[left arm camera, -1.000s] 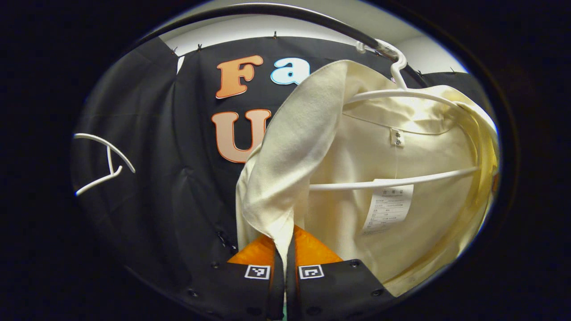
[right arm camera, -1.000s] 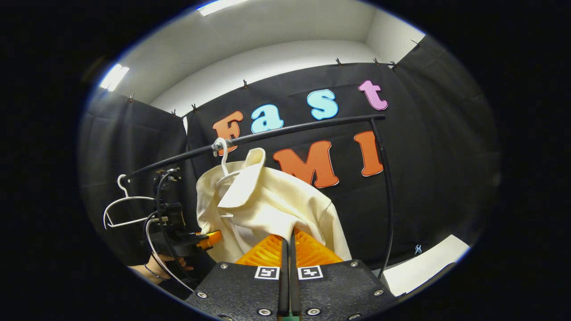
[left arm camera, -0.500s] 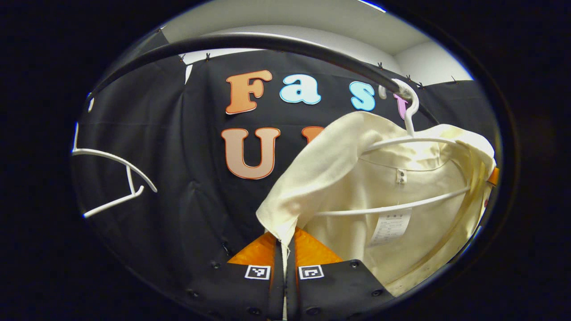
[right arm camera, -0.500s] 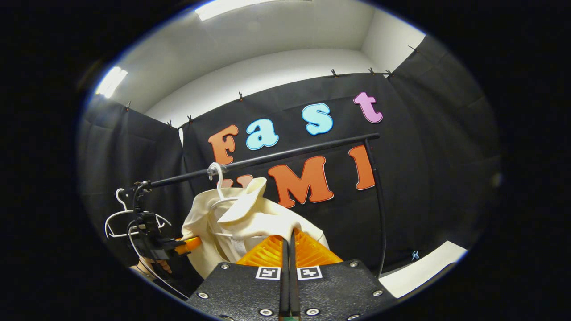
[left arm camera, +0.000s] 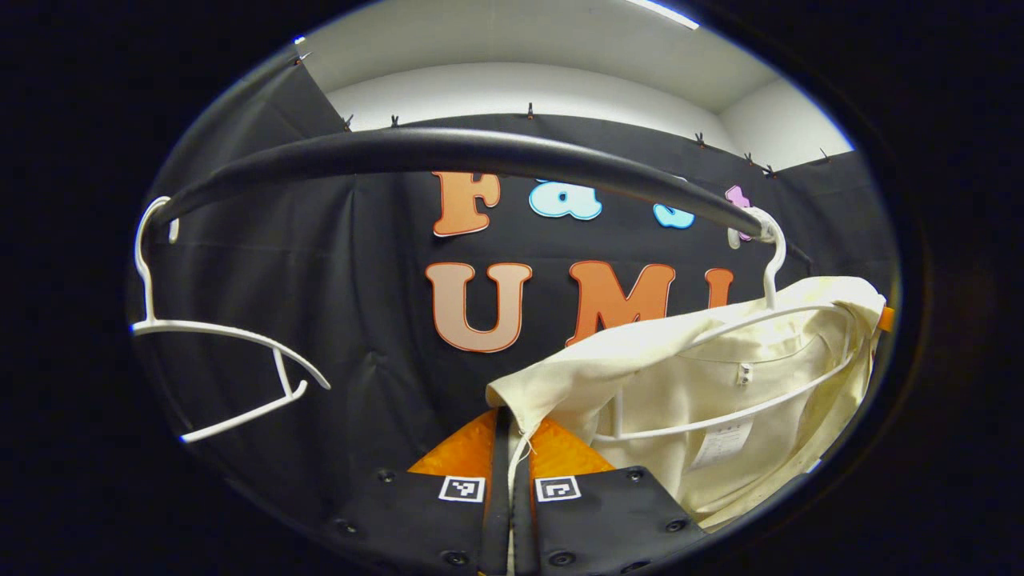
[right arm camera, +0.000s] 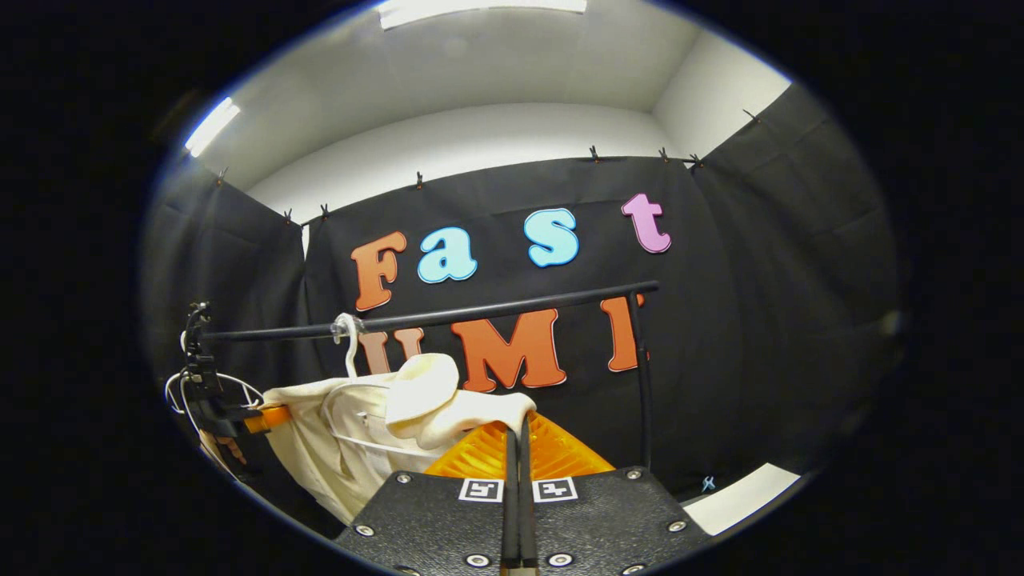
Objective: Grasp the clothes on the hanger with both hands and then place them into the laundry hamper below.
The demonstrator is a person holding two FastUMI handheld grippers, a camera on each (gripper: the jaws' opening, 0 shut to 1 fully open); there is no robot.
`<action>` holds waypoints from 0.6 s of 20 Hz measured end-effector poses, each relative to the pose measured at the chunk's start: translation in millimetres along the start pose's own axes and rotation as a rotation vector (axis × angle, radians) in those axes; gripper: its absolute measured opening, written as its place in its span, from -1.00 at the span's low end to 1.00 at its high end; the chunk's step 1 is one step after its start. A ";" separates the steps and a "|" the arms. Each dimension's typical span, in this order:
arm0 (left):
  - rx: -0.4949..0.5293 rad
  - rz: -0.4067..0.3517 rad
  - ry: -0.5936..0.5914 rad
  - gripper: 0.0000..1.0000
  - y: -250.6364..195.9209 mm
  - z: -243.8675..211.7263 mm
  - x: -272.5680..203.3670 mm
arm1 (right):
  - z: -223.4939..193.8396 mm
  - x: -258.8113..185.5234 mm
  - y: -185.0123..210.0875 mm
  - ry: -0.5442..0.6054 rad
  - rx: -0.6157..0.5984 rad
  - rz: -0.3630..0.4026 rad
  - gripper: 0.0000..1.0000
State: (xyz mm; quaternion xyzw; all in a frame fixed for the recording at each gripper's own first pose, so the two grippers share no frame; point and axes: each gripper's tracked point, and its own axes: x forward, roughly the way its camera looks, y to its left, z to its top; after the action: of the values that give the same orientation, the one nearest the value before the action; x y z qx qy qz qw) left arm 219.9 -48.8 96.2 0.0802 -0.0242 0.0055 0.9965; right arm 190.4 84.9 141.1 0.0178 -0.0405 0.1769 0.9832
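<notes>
In the left gripper view we see our left tongs (left arm camera: 510,424) closed tight on a hem of the cream garment (left arm camera: 744,384); in the right gripper view our right tongs (right arm camera: 518,436) are likewise pressed together, pinching the garment's other edge; the cloth stretches between the two, with the left tongs off at the far side; the garment is draped on a white hanger (left arm camera: 768,264) hooked over the black rail (left arm camera: 448,152); an empty white hanger (left arm camera: 216,344) hangs well apart along the rail.
</notes>
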 end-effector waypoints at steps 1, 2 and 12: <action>0.000 0.008 -0.004 -0.82 2.4 -0.4 0.4 | 3.5 3.0 -5.4 -0.006 -0.011 -0.010 -1.00; -0.001 0.015 -0.003 -0.82 4.8 -0.1 1.3 | 6.4 7.1 -11.0 -0.011 -0.022 -0.022 -1.00; 0.000 0.045 0.030 -0.82 35.0 -19.0 17.8 | -24.2 37.1 -37.0 0.058 -0.018 -0.025 -1.00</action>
State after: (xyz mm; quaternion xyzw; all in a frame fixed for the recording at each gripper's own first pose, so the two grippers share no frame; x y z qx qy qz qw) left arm 238.1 -11.1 83.9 0.0794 -0.0109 0.0290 0.9964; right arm 239.8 64.3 119.4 0.0045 -0.0132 0.1645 0.9863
